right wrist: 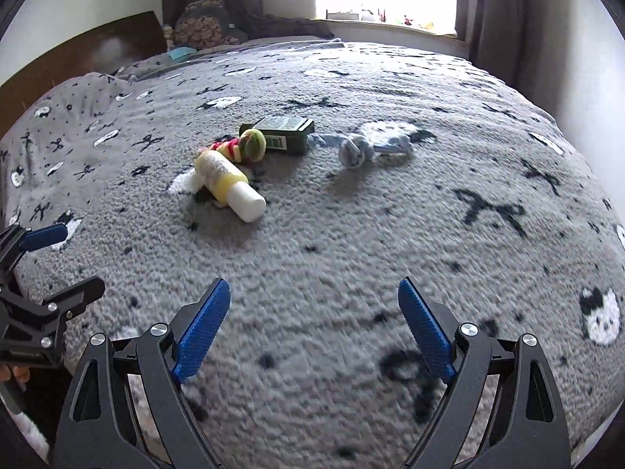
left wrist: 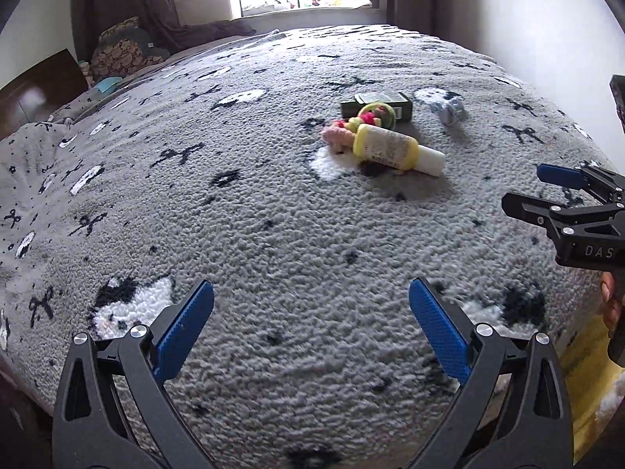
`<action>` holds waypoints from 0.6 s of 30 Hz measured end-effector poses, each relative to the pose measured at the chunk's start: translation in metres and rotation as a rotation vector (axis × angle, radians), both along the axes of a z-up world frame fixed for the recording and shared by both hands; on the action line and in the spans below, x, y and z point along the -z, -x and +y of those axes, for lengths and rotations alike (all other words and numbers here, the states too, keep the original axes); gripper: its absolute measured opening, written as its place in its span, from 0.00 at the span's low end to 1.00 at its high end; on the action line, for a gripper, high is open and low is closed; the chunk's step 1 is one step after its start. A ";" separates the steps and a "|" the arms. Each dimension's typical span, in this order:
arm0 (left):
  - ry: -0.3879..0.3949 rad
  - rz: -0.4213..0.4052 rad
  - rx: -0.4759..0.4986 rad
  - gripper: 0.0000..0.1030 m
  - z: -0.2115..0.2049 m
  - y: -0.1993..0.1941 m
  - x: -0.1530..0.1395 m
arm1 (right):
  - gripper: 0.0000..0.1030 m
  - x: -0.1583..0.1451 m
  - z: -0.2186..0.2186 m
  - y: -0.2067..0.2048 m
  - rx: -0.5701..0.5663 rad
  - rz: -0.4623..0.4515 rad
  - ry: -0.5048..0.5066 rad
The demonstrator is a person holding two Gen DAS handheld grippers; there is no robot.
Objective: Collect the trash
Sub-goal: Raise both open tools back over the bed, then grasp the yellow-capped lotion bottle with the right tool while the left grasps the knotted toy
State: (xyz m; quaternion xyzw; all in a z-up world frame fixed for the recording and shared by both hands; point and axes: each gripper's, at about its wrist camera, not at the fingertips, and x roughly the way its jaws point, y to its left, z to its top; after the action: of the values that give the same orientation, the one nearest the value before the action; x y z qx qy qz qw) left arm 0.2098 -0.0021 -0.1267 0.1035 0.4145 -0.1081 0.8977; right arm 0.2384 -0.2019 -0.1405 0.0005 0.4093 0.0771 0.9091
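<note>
Approaching bed, nothing grabbed yet. Left gripper (left wrist: 311,326) spread wide, empty; right gripper (right wrist: 313,324) likewise. Yellow bottle (right wrist: 230,183) lies mid-blanket (right wrist: 390,254), touching knitted toy (right wrist: 244,146), green box (right wrist: 287,133) behind. Next, I judge: reach forward, straddle bottle.

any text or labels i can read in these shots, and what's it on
"DAS": white letters on the black body of the right gripper, cut off at the frame edge in the left wrist view.
yellow bottle: printed label, too blurred to read.
dark green box: barcode and print, too small to read.
Nothing else readable.
</note>
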 end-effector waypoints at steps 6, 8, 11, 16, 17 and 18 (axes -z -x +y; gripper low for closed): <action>-0.023 0.009 -0.042 0.92 0.016 -0.027 0.001 | 0.86 0.000 0.039 -0.055 -0.079 0.022 -0.044; -0.010 0.016 -0.050 0.92 0.021 -0.031 0.002 | 0.86 0.001 0.053 -0.068 -0.098 0.026 -0.029; 0.001 0.021 -0.048 0.92 0.024 -0.032 0.003 | 0.84 0.007 0.070 -0.087 -0.124 0.055 -0.004; -0.005 0.019 -0.043 0.92 0.020 -0.034 0.004 | 0.48 0.016 0.075 -0.098 -0.164 0.090 0.011; -0.004 0.015 -0.038 0.92 0.017 -0.035 0.003 | 0.37 0.014 0.072 -0.095 -0.163 0.084 0.016; -0.002 0.009 -0.031 0.92 0.014 -0.036 0.001 | 0.37 0.013 0.069 -0.093 -0.160 0.081 0.015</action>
State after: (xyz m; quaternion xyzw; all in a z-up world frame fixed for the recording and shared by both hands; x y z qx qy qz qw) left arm 0.2455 0.0117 -0.1282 0.0976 0.4203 -0.0941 0.8972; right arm 0.3316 -0.1326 -0.1535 -0.0358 0.4450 0.1464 0.8828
